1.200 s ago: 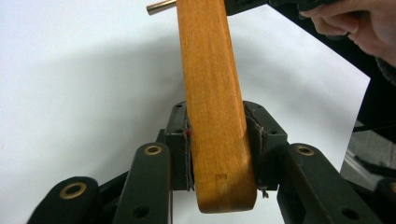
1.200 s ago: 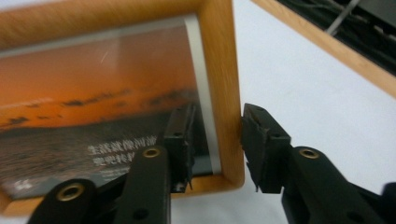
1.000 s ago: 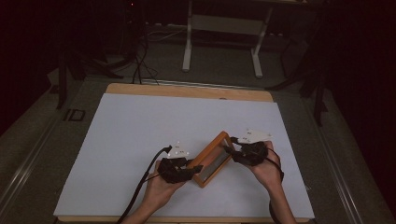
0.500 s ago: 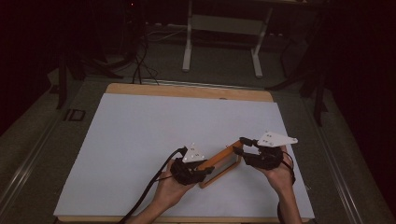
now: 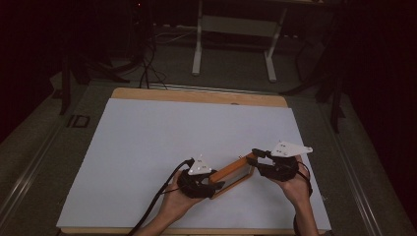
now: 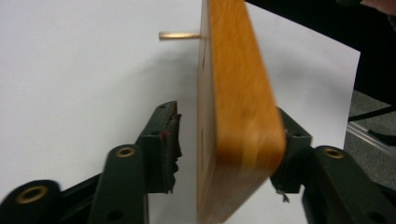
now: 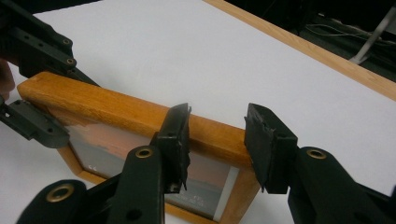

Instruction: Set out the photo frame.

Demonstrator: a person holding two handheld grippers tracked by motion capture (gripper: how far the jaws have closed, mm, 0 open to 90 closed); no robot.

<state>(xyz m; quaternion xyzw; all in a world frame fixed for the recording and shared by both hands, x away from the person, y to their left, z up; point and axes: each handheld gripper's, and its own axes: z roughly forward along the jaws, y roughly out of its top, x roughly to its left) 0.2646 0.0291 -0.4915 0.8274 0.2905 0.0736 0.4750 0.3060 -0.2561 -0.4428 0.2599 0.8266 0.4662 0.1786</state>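
A wooden picture frame (image 5: 231, 172) lies slanted on the white sheet (image 5: 162, 132) near the front edge, between the two grippers. My left gripper (image 5: 214, 186) straddles its near end. In the left gripper view the frame (image 6: 238, 107) is edge-on between the jaws: the right pad touches the wood, and the left pad (image 6: 166, 140) stands a small gap off it. A thin metal pin (image 6: 180, 35) sticks out of the frame's side. My right gripper (image 5: 255, 155) hovers open at the far end; its open jaws (image 7: 218, 113) sit over the frame's top rail (image 7: 107, 105) near a corner.
The sheet covers a wooden board whose far edge (image 5: 196, 96) shows. A dark floor with cables (image 5: 147, 59) and the white legs of a stand (image 5: 197, 44) lie beyond. The left gripper's cable (image 5: 157, 201) trails off the front edge.
The frame has swung to a flatter slant. The right gripper moved right and toward the front edge with its far end; the left gripper shifted slightly right.
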